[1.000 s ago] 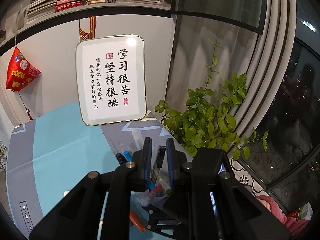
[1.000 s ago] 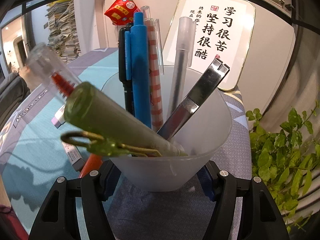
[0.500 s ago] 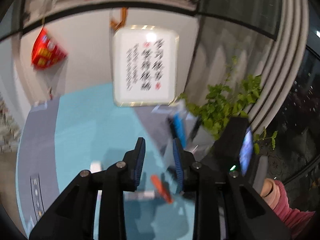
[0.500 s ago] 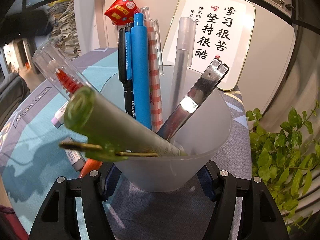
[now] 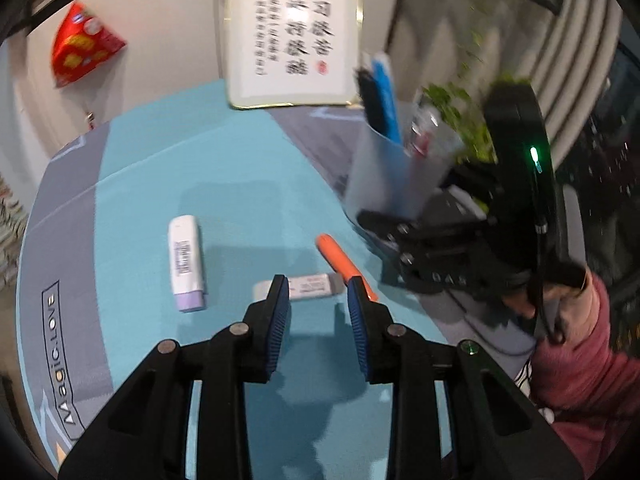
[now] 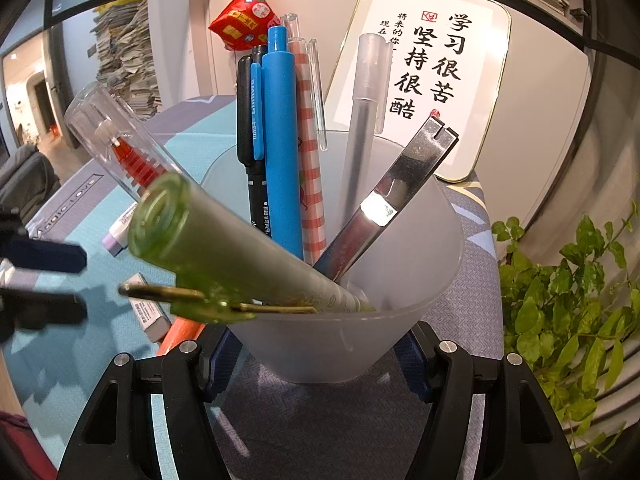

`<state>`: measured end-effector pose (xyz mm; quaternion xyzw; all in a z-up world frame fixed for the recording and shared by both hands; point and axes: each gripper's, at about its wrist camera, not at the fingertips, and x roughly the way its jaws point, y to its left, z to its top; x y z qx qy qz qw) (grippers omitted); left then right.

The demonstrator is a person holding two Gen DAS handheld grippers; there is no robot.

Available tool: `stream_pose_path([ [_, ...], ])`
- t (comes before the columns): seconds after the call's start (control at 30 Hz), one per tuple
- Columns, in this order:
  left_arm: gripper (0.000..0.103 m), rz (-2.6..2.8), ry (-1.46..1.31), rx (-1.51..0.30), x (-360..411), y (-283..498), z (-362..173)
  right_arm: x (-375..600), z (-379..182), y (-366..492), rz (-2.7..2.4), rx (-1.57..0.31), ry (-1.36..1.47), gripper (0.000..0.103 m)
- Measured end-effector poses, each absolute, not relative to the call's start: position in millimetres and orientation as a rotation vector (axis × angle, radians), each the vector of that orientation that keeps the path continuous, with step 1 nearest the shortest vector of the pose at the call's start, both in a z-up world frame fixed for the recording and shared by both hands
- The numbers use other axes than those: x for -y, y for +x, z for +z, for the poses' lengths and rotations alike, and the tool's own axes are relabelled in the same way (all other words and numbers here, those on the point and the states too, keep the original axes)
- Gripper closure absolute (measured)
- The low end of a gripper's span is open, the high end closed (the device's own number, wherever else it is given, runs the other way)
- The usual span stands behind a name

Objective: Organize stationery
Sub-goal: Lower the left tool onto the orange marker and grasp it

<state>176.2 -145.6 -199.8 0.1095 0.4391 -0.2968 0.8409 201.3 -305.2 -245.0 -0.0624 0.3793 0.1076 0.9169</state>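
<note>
My right gripper (image 6: 316, 356) is shut on a frosted plastic cup (image 6: 400, 280) that stands on the mat. The cup holds a blue pen (image 6: 280, 140), a checked pen, a clear-capped pen, a metal tool (image 6: 400, 184) and a leaning green tube (image 6: 224, 248). My left gripper (image 5: 318, 282) hovers open over the teal mat (image 5: 240, 184), left of the cup (image 5: 384, 176), with nothing between its fingers. Just past its tips lies a small white eraser (image 5: 308, 286) beside an orange marker (image 5: 340, 260). A white and purple stick (image 5: 185, 264) lies further left.
A framed calligraphy sign (image 5: 292, 36) leans on the wall behind the mat. A leafy plant (image 6: 568, 312) stands right of the cup. A red bag (image 5: 80, 48) hangs at the left. A person's pink sleeve (image 5: 580, 368) is at the right.
My left gripper has swung away from above the cup, leftward and down toward the mat, and its jaws have parted. The right gripper and cup have stayed put.
</note>
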Motion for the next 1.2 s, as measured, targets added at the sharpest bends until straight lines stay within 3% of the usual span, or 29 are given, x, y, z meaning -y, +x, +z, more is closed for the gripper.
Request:
stream_pose_path([
  [0.07,0.068,-0.63,0.244,-0.945,148.9,177.3,-205.5,305.2,-245.0,201.4,0.221,-0.78,-0.128,0.034],
  [0.23,0.065,-0.639,0.214,-0.977,154.1,183.2,-211.0,305.1,-244.9,201.3,0.221,-0.78,-0.128,0.034],
  [0.6,0.066,-0.665,0.243,-1.053,176.8,170.6,-231.1,305.0,-244.9,201.3,0.221,-0.78,-0.129,0.034],
  [0.73,0.078,-0.636,0.218,-1.08,180.2,177.7,-239.6,305.0,-245.0,201.3,0.221,-0.78,-0.128,0.034],
  [0.9,0.083,-0.598,0.196,-1.062,179.3,186.6,-239.6,305.0,-244.9,201.2,0.221,-0.78,-0.129,0.034],
  [0.97,0.095,-0.581,0.19,-1.062,174.7,188.8,-239.7,305.0,-245.0,201.2,0.221,-0.78,-0.129,0.034],
  [1.2,0.097,-0.527,0.154,-1.042,142.1,196.8,-233.9,305.1,-245.0,201.3,0.221,-0.78,-0.129,0.034],
])
